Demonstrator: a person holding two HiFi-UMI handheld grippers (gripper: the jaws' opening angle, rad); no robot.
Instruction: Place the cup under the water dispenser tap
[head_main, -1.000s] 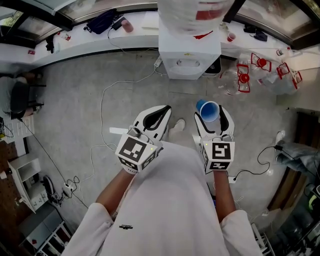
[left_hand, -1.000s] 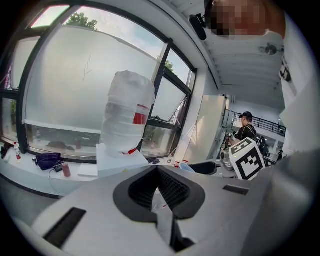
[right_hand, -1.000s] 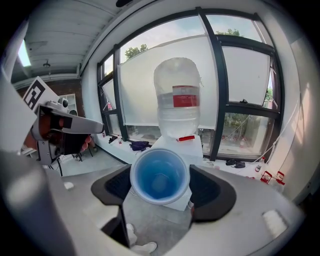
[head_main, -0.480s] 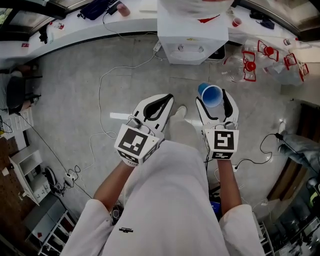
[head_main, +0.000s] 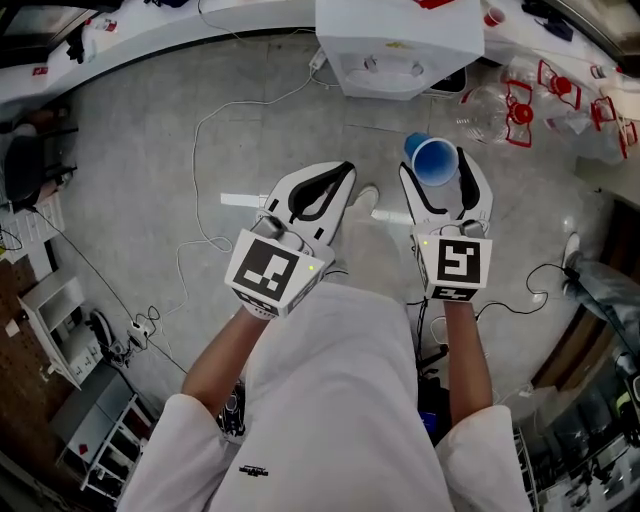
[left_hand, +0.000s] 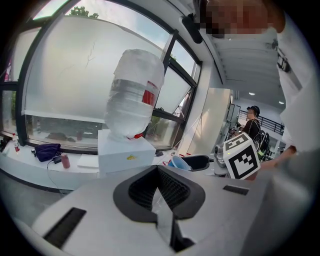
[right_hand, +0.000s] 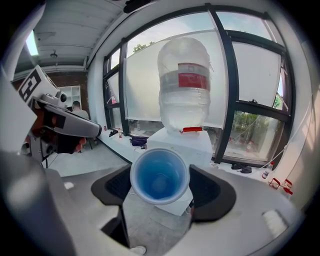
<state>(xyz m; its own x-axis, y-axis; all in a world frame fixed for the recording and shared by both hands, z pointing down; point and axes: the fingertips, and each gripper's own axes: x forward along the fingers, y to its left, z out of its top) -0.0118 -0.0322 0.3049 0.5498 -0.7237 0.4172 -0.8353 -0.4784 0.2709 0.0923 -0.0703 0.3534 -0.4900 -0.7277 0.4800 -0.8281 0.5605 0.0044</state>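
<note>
Cup (right_hand: 160, 175) sits clamped in ur right gripper (head_main: 441, 172), mid-air, well short of dispenser (head_main: 398, 45). Left gripper (head_main: 318, 190) closed, empty. Step: carry. Next prob needs u fwd + lower, cup upright, lined up under tap (head_main: 373, 63).

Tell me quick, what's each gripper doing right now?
Left gripper: closed, nothing between its jaws.
Right gripper: closed on the blue cup.
</note>
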